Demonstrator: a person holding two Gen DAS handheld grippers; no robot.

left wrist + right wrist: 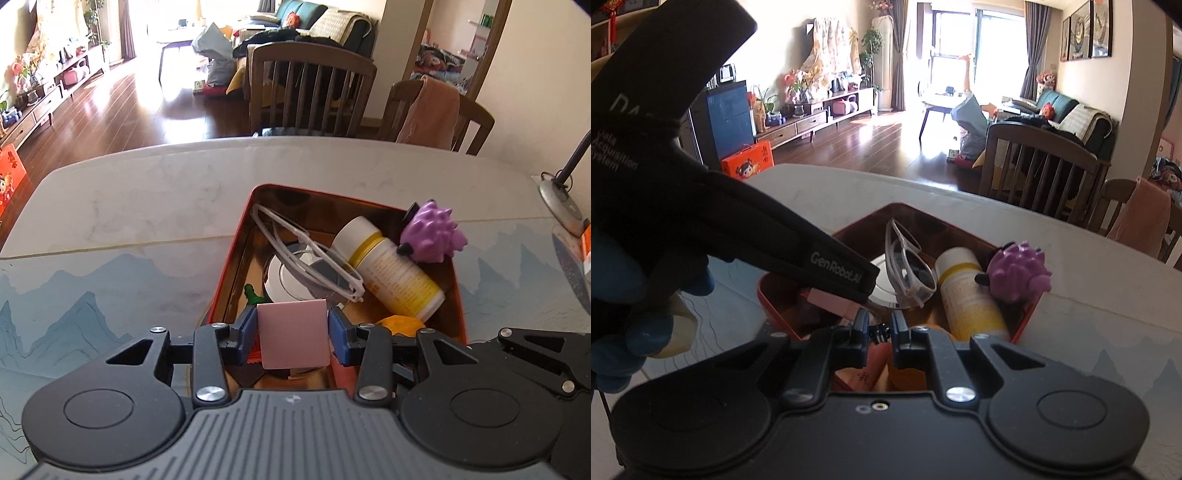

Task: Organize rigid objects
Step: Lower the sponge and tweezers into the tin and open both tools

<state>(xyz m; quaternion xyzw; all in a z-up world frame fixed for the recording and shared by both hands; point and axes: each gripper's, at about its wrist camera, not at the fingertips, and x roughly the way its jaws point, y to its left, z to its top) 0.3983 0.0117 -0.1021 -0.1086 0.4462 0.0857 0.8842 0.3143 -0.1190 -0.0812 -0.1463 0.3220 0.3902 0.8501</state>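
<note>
Over the near edge of the red tin (236, 258), the left gripper (291, 334) clamps a pink card (293, 338) upright between its blue pads. Beside it, the right gripper (880, 338) hangs with jaws narrow, nothing between them. Sunglasses (314, 258), a bottle (391, 264) and a purple toy (432, 230) lie in the tin on the table (129, 206).

My table (147, 206) is pale marble at the far side, with a blue mountain-print mat (92, 295) over the near part; the red tin (460, 306) stands on it. At its right edge sits a lamp base (557, 201).
</note>
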